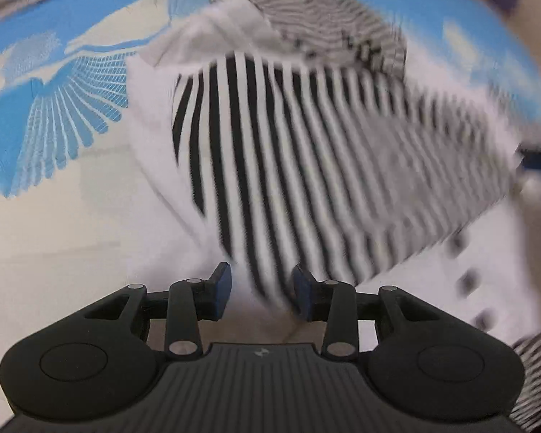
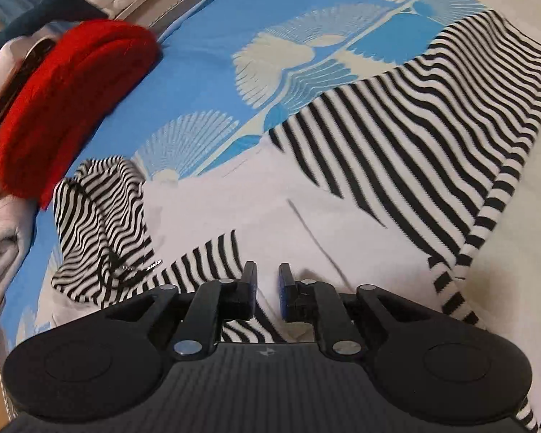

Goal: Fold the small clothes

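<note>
the black-and-white striped garment (image 2: 396, 137) lies spread on the blue-and-cream patterned bed cover (image 2: 212, 36), still largely flat, with a striped sleeve (image 2: 461, 252) trailing along its edge, so the folding looks only begun. the left hand-held gripper (image 1: 261, 290) stands part open over the garment's near corner; cloth shows in the gap between its blue pads, but the blur hides whether they press on it. the right hand-held gripper (image 2: 267, 294) has its jaws slightly apart just above a striped edge, gripping nothing that i can see. a smaller fine-striped garment (image 2: 101, 223) sits bunched beside it, unfolded, and a red knitted item (image 2: 72, 104) looks folded already at the far side. most of the work seems left.
</note>
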Demonstrator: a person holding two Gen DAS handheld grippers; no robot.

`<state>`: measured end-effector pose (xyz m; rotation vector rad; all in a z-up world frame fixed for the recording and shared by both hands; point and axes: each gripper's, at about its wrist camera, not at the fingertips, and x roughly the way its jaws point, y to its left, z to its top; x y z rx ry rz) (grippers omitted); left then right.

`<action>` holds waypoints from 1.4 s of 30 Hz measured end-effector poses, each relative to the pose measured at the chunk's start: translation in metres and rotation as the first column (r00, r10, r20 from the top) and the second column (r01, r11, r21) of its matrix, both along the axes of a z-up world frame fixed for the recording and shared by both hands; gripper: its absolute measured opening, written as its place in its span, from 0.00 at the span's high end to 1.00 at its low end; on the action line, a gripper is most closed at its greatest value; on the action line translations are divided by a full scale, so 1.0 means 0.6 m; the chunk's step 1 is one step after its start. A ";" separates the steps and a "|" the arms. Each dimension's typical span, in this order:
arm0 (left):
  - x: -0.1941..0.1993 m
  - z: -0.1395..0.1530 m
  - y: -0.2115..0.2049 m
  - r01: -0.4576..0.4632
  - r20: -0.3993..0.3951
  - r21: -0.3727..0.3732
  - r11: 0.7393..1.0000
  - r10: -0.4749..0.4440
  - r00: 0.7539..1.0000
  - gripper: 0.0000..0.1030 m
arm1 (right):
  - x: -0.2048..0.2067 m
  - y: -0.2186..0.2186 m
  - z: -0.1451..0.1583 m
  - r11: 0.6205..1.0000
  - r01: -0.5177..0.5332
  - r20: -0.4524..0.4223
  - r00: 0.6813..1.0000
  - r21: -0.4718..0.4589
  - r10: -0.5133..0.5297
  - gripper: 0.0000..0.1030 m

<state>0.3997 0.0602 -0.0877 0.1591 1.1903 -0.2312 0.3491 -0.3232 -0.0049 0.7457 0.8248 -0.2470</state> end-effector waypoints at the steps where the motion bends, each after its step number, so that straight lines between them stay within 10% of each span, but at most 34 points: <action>1: 0.000 0.002 -0.004 0.007 0.009 0.011 1.000 -0.007 1.000 0.58 | 0.001 0.000 -0.010 1.000 0.001 -0.034 0.999 0.007 0.000 0.84; 7: 0.002 0.016 -0.010 -0.023 0.030 -0.082 0.996 0.026 0.999 0.57 | -0.004 -0.001 -0.013 0.999 -0.010 -0.094 0.996 -0.041 0.006 0.84; 11: -0.006 0.004 -0.048 0.022 0.035 0.018 1.000 -0.023 0.999 0.56 | 0.004 0.005 -0.012 0.995 -0.097 -0.097 0.991 -0.037 0.093 0.62; 14: -0.005 0.026 -0.045 -0.029 0.063 -0.050 0.998 0.032 0.997 0.56 | -0.005 -0.020 -0.033 0.999 -0.031 -0.153 0.988 0.010 0.033 0.62; 19: -0.012 0.075 -0.060 -0.085 0.198 -0.028 0.996 0.089 0.976 0.32 | -0.026 -0.059 0.012 0.999 -0.010 -0.045 0.999 -0.046 0.008 0.62; 24: -0.017 0.084 -0.094 -0.103 0.267 0.016 0.995 0.095 0.959 0.30 | -0.057 -0.143 0.049 0.995 -0.015 0.051 0.998 -0.094 0.020 0.62; 29: -0.021 0.110 -0.082 -0.154 0.323 -0.121 0.981 0.186 0.928 0.22 | -0.112 -0.269 0.048 0.979 0.138 0.105 0.987 -0.147 -0.123 0.62; 42: -0.010 0.101 -0.078 -0.236 0.319 -0.085 0.968 0.251 0.914 0.22 | -0.167 -0.415 -0.019 0.938 0.345 0.107 0.934 -0.024 -0.340 0.62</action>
